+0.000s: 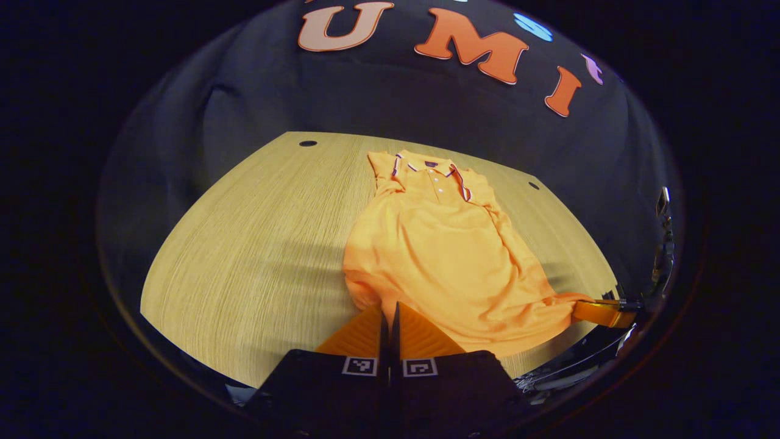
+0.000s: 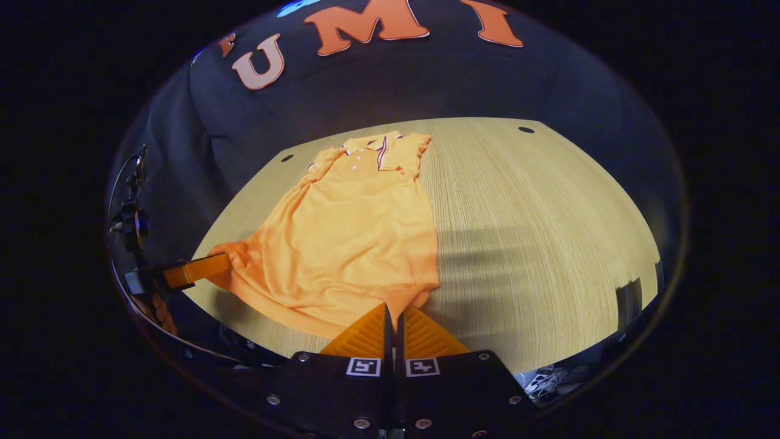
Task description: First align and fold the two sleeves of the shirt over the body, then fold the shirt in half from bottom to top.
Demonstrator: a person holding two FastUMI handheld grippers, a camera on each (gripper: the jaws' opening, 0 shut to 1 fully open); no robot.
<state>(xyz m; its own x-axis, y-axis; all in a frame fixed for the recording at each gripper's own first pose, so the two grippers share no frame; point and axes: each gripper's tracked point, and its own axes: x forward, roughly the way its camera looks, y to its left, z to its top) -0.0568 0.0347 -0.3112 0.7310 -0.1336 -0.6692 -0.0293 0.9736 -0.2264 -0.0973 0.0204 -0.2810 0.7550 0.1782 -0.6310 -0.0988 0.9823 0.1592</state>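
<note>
At the bottom of the left gripper view, the left gripper (image 1: 390, 317) has its two fingers (image 1: 359, 335) pressed together on the near hem of one orange polo shirt (image 1: 439, 256), at that hem's left corner. In the right gripper view, the right gripper (image 2: 393, 317) likewise has both fingers (image 2: 426, 338) closed on the hem, at the opposite corner. Each gripper also appears in the other's view, at the edge of the frame, pinching its corner of the cloth.

The shirt lies on a light wood-grain tabletop (image 1: 256, 244), one garment in all, front side up. Its long axis runs away from the grippers: hem nearest, collar (image 1: 429, 167) farthest, toward the booth's black wall. The two sleeves lie folded in over the body, so the outline is a narrow strip that widens toward the hem. The hem between the two held corners is slightly bunched and wrinkled. The collar carries dark and white striped trim, and a short placket below it shows small pale buttons. No brand or legible writing can be made out on the shirt.

Two small dark round holes (image 1: 308, 143) mark the tabletop's far corners. Each gripper body bears two square black-and-white markers (image 1: 359, 366) just behind the fingers.
</note>
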